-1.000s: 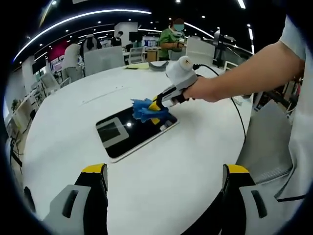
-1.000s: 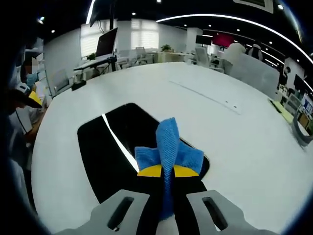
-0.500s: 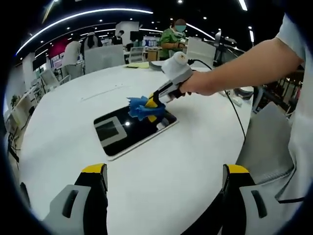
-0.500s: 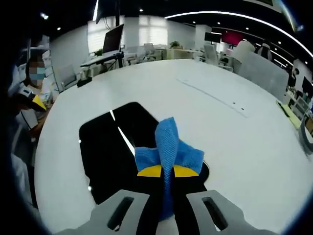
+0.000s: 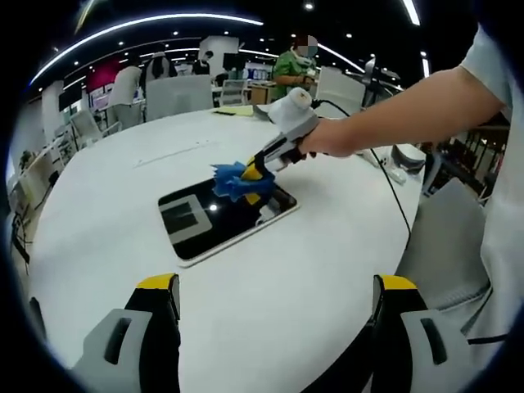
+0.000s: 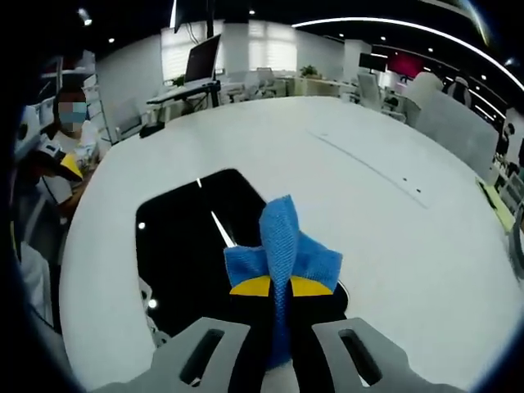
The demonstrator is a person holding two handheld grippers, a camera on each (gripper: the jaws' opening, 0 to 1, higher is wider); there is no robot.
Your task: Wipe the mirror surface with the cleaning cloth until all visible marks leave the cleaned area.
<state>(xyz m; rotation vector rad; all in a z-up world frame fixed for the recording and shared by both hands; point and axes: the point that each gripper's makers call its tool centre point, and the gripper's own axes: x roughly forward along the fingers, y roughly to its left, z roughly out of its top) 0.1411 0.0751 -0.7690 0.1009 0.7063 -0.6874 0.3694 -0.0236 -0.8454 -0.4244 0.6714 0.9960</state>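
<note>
Right claw is clenched on the bunched blue microfibre cloth, pressed on the far corner of the flat dark rectangular mirror on the round white tabletop. Left claw hangs released, near the mirror. Main risk, I'd say: the unbraced mirror could skid.

Bright, even overhead lighting from ceiling strip lights; their glare streaks the dark mirror. Soft shadows on the white table. Fisheye distortion bends edges; background slightly soft.

Mirror flat on table; cloth on mirror's far corner
</note>
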